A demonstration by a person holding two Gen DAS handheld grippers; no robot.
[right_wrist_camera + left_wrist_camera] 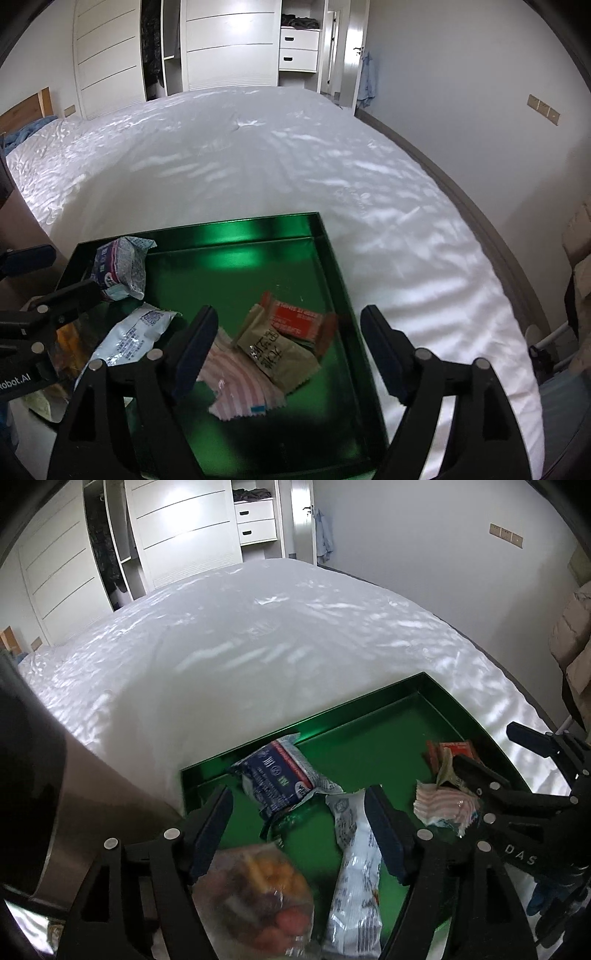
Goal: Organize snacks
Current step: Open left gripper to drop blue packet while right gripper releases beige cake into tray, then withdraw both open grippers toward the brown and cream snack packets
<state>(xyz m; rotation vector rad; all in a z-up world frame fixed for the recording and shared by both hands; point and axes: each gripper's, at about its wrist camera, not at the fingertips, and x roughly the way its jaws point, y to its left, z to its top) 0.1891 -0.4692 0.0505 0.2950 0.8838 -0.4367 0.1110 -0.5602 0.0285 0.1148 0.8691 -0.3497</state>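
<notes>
A: Start at our left tongs (299,827). The jaws are spread wide and pinch nothing. A clear bag (255,897) of mixed sweets lies right under them, blurred, and a long white pack (354,882) runs along the inside of the right-hand finger (388,834).

B: Our right tongs (288,347) are spread as well, also empty. Between their fingers lie three small packets: a pink-striped one (240,391) lowest, a tan one (277,354) lying on it, and a red one (299,319) just past the tan.

A: Everything sits in the green tray (343,295) on the white bed (258,158). Beyond our left tongs, a blue-and-white pouch (277,775) leans at the tray's far left wall.

B: So nearly all the snacks seem to be in the tray already; we judge the step now is tidying them into groups.

A: Then we should take one item at a time. For the clear bag, we come down over its middle and close gently; the contents look loose, so a hard squeeze may crush them.

B: On our side the tan packet goes first, since it lies on top. We should grip it across its short width, keeping the lower finger off the striped wrapper beneath.

A: And our tongs are near each other over the tray, so we move one pair while the other waits.
</notes>
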